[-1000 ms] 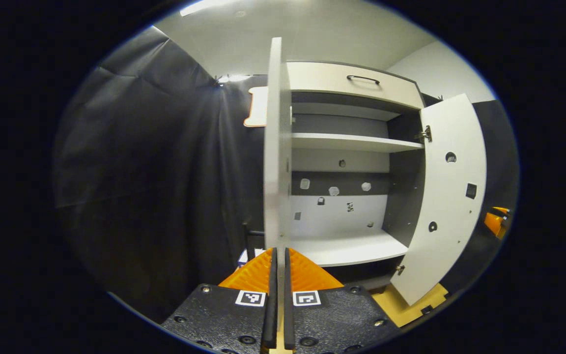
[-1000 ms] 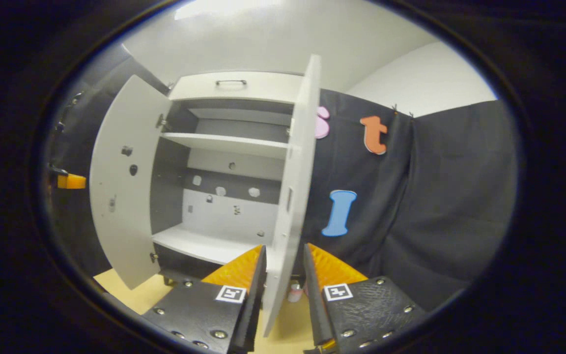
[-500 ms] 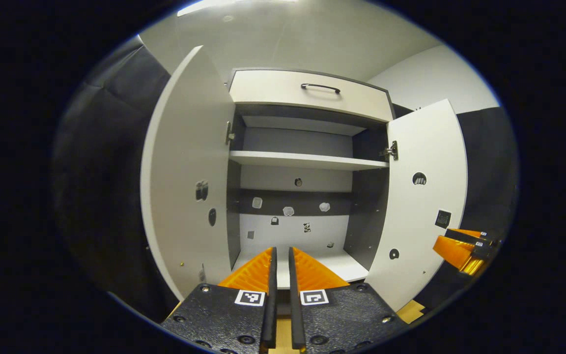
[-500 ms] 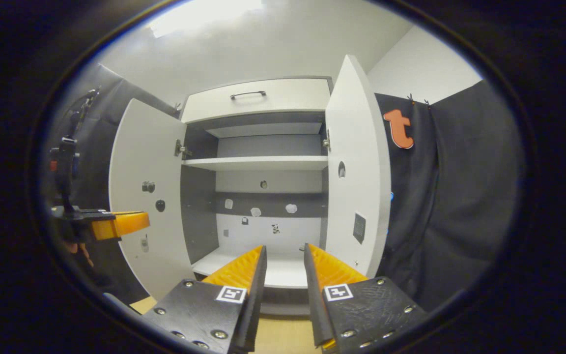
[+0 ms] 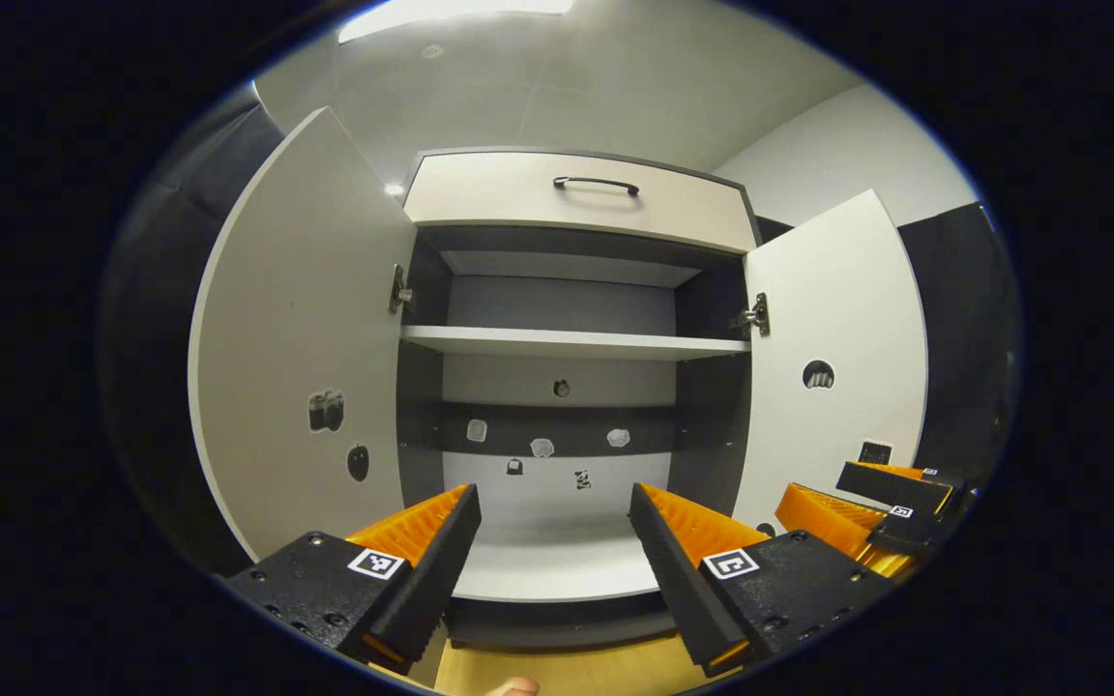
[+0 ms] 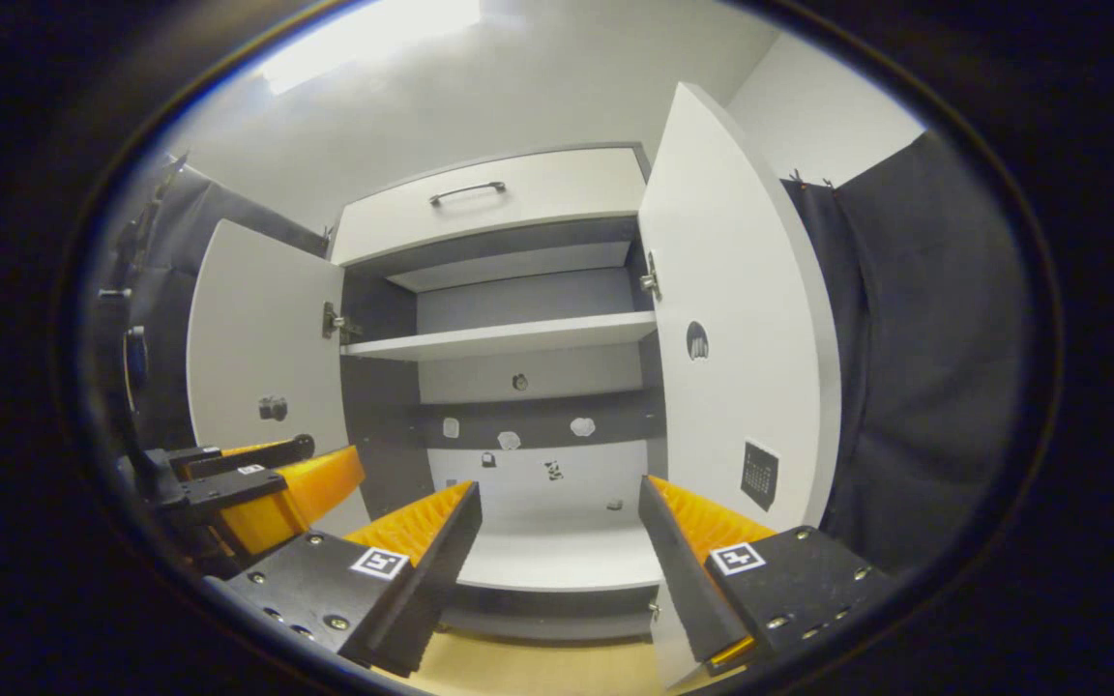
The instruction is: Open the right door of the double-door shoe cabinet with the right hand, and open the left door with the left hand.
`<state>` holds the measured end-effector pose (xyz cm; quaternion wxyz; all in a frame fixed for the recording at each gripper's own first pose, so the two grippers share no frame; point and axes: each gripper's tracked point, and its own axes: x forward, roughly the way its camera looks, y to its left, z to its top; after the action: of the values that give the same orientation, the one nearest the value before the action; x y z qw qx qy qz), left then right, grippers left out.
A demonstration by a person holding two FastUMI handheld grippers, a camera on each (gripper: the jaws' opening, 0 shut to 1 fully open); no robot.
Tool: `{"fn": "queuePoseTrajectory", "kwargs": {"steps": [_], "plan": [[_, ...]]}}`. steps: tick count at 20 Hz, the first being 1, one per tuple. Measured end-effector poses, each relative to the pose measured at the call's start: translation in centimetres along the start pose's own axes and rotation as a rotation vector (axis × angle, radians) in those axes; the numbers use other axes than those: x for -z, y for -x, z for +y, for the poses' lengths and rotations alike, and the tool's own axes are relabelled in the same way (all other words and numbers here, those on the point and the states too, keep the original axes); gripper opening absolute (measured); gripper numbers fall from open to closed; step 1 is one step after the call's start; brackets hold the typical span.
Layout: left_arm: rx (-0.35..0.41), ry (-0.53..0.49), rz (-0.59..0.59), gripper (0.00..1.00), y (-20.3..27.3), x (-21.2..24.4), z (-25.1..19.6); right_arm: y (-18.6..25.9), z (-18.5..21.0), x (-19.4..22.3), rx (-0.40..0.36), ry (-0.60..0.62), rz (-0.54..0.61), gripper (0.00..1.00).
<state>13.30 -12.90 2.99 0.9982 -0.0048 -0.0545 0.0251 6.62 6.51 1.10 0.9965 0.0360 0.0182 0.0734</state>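
White shoe cabinet [image 5: 576, 203] with both doors swung wide, shelves bare, left claw [image 5: 552, 512] and right claw [image 6: 557, 507] spread, holding nothing

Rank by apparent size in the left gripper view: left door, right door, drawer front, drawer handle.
1. left door, though it is nearer the camera, so the lead over the next is unsure
2. right door
3. drawer front
4. drawer handle

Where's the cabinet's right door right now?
In the right gripper view the right door stands swung open right of the shelf, above the open right gripper.
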Motion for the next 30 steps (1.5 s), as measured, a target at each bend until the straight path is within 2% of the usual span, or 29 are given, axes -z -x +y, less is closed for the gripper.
{"fn": "queuePoseTrajectory", "kwargs": {"steps": [3,4,6,8,9,11,13,14,15,16,21,26,28,30], "plan": [[0.013,-0.004,0.009,0.94,-0.8,0.4,0.1,-0.8,-0.4,0.3,0.036,0.007,0.000,0.98],[0.020,0.002,0.012,0.96,-1.1,0.5,0.1,-0.9,-0.3,0.3,0.043,0.009,-0.002,0.96],[0.039,0.017,0.020,0.96,-1.7,0.8,0.1,-1.3,0.2,0.5,0.049,0.008,-0.006,0.99],[0.055,0.020,0.028,0.96,-2.2,1.2,0.2,-1.6,0.6,0.6,0.055,0.009,-0.009,0.96],[0.062,0.017,0.029,0.96,-2.4,1.3,0.2,-1.8,0.7,0.7,0.064,0.013,-0.008,0.99],[0.077,0.011,0.031,0.96,-2.7,1.5,0.4,-1.8,1.0,1.0,0.080,0.019,-0.004,0.96],[0.096,0.009,0.034,0.96,-3.0,1.6,0.5,-1.8,1.1,1.1,0.099,0.019,-0.008,0.99],[0.107,0.008,0.034,0.96,-3.1,1.7,0.6,-1.7,1.1,1.1,0.111,0.018,-0.014,0.96],[0.118,0.005,0.034,0.96,-3.2,1.7,0.7,-1.6,1.1,1.0,0.127,0.018,-0.020,0.99],[0.131,0.001,0.034,0.96,-3.3,1.8,0.7,-1.4,1.0,1.0,0.142,0.016,-0.025,0.96],[0.194,-0.024,0.019,0.96,-3.5,1.2,-0.9,-0.5,0.0,0.7,0.200,0.025,-0.041,0.96],[0.210,-0.046,-0.002,0.96,-2.4,0.5,-4.9,1.6,-1.8,-0.6,0.163,0.034,-0.059,0.99],[0.195,-0.053,-0.006,0.97,-1.2,0.1,-7.0,2.9,-2.9,-1.6,0.115,0.040,-0.072,0.96],[0.167,-0.057,-0.010,0.96,0.7,-0.2,-9.5,4.4,-4.3,-2.5,0.050,0.040,-0.077,0.99]]}}
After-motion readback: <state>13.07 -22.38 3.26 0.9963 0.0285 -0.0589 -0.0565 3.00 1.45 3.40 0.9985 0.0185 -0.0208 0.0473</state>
